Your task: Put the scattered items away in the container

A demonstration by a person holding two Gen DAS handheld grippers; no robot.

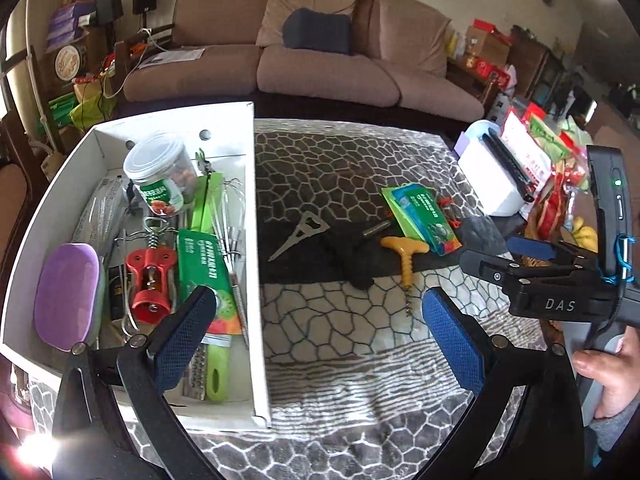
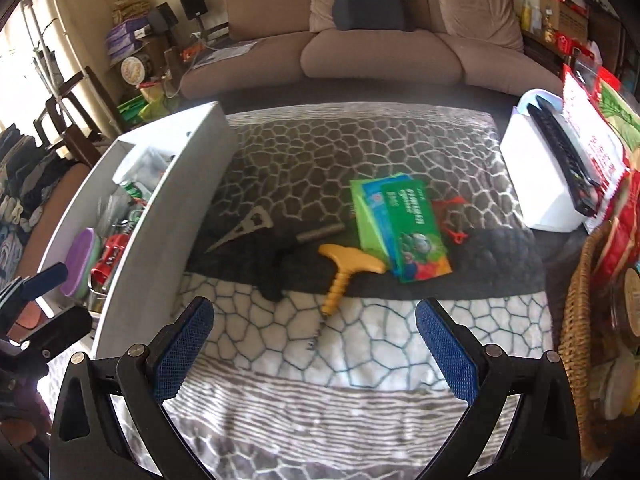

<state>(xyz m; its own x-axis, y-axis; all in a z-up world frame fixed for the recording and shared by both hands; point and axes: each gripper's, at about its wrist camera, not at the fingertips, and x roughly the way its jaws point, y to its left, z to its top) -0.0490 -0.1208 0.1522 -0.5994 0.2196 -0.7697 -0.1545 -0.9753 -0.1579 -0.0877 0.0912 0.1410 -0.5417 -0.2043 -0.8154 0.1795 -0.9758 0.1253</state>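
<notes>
Both grippers empty. Left gripper (image 1: pixel 320 328) fingers spread wide, hovering over the bench's patterned cloth (image 1: pixel 360 360) at the right wall of the white box (image 1: pixel 256 240). Right gripper (image 2: pixel 314 338) fingers also wide apart, nothing between them, over the near part of the cloth.

Box sits at the bench's left edge, already holding a clear jar (image 1: pixel 158 174), red corkscrew (image 1: pixel 150 276), purple case (image 1: pixel 66 296), whisk (image 1: pixel 232 216), green packet (image 1: pixel 200 276) and green-handled grater (image 1: pixel 216 376).

Not yet in the box, mid-bench: yellow T-handle corkscrew (image 2: pixel 340 272), closest to the right gripper, screw tip pointing toward it; triangular metal opener (image 2: pixel 244 228) just beside the box wall; dark metal cylinder (image 2: pixel 320 232); black cloth item (image 2: pixel 268 264); stack of green packets (image 2: pixel 400 228); small red clips (image 2: pixel 454 220) just right of the packets.

White container (image 2: pixel 536 184) at the bench's right edge.
</notes>
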